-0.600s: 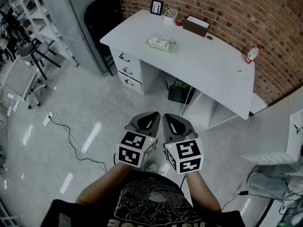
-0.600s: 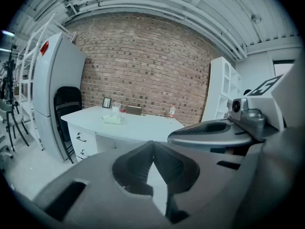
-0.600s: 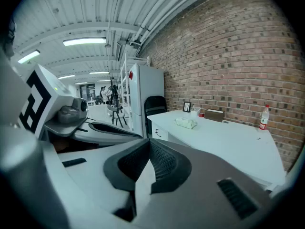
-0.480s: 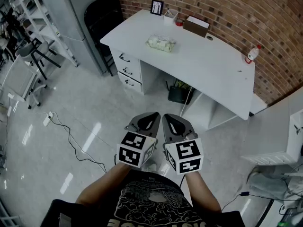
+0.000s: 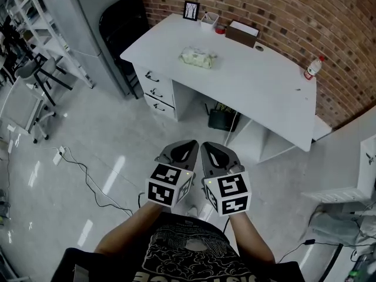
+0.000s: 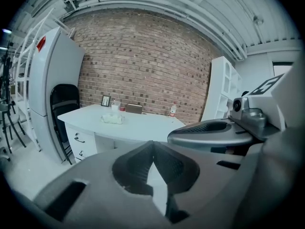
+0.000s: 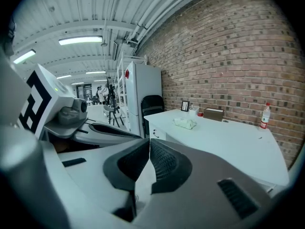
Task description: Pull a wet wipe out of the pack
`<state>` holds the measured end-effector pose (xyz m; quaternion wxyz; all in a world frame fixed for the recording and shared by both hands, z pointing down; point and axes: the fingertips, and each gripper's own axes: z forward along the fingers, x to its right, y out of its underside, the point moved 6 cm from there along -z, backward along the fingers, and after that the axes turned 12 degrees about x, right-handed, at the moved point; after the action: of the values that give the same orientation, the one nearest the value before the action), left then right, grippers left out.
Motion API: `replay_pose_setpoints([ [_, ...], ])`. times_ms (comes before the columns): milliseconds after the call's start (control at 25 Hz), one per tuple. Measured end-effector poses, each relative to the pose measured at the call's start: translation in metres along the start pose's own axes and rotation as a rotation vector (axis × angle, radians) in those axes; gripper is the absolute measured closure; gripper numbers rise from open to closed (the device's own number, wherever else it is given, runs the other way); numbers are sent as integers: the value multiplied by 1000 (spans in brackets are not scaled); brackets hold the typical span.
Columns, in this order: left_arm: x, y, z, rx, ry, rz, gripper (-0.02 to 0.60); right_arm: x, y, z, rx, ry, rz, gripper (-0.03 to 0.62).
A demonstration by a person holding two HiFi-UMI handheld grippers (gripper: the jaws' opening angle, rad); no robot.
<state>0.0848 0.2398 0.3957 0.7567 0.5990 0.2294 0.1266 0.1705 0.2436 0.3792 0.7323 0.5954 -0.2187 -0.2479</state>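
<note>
The pale wet wipe pack lies on the white desk, toward its left end; it also shows small and far off as the pack in the left gripper view and the pack in the right gripper view. My left gripper and right gripper hang side by side over the floor, well short of the desk. Both are shut with nothing between the jaws, as seen at the left gripper and the right gripper.
On the desk's far edge stand a picture frame, a white cup, a brown box and a bottle. A black chair and a grey cabinet stand to the desk's left. A cable trails across the glossy floor.
The view has shifted slightly, the desk sitting a little further left and up in frame. Both grippers stay shut and side by side.
</note>
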Motion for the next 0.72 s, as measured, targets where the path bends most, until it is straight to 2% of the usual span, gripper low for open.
replay_pose_setpoints([
  [720, -103, -27, 80, -63, 108, -4, 571, 29, -17, 121, -47, 109, 49, 576],
])
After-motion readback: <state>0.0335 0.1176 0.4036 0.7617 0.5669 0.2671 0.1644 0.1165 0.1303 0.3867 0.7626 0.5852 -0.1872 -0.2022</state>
